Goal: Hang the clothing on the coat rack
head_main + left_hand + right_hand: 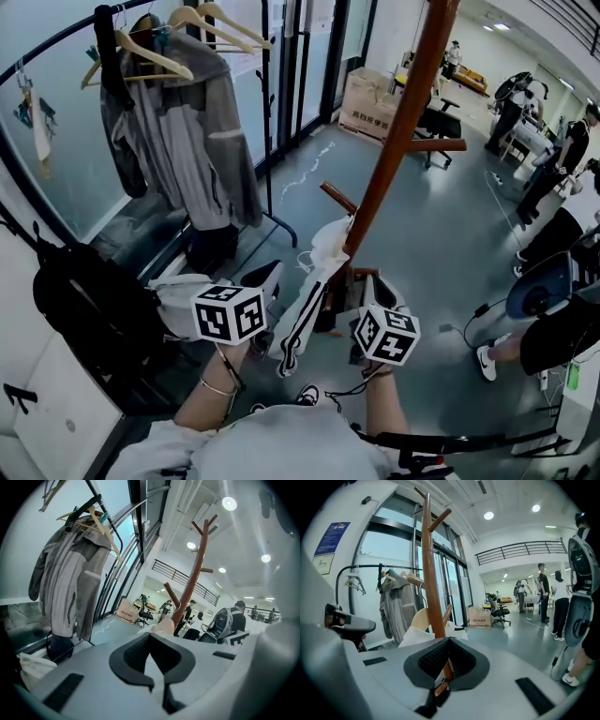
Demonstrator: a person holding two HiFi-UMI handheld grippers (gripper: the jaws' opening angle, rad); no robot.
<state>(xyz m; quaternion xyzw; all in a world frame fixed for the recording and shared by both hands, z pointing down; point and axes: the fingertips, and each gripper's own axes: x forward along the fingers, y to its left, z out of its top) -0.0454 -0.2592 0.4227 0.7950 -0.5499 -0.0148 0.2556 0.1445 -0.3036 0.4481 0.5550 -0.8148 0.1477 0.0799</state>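
**White garment on the wooden stand, both claws closed**

From where I stand the room is a big open hall with a smooth grey floor (422, 225) that shines a little under round ceiling lights (229, 502). A railed gallery (520, 550) runs along the far wall.

The coat rack (398, 122) is a brown wooden pole with short pegs angled upward. The clothing (314, 281), white with dark stripes, hangs down against its lower part, close under a low peg. Which peg carries it I cannot make out.

The person faces the pole with a tool in each hand, one on either side of the cloth. The left gripper (154, 660) has its jaws pressed together, and I can see nothing caught in them; the pale fabric bulges just beyond the tips. The right gripper (446, 660) has its jaws together too, with only a sliver of the brown pole showing through the seam.

Off to the left, along the glass wall, a black clothes rail (56, 42) carries wooden hangers (150, 52) and a grey jacket (187, 141). A black backpack (84, 300) sits below, near the person's left arm. Farther back a cardboard box (375, 98) stands on the floor beside an office chair (436, 122), and several people (567, 141) are busy along the right side.
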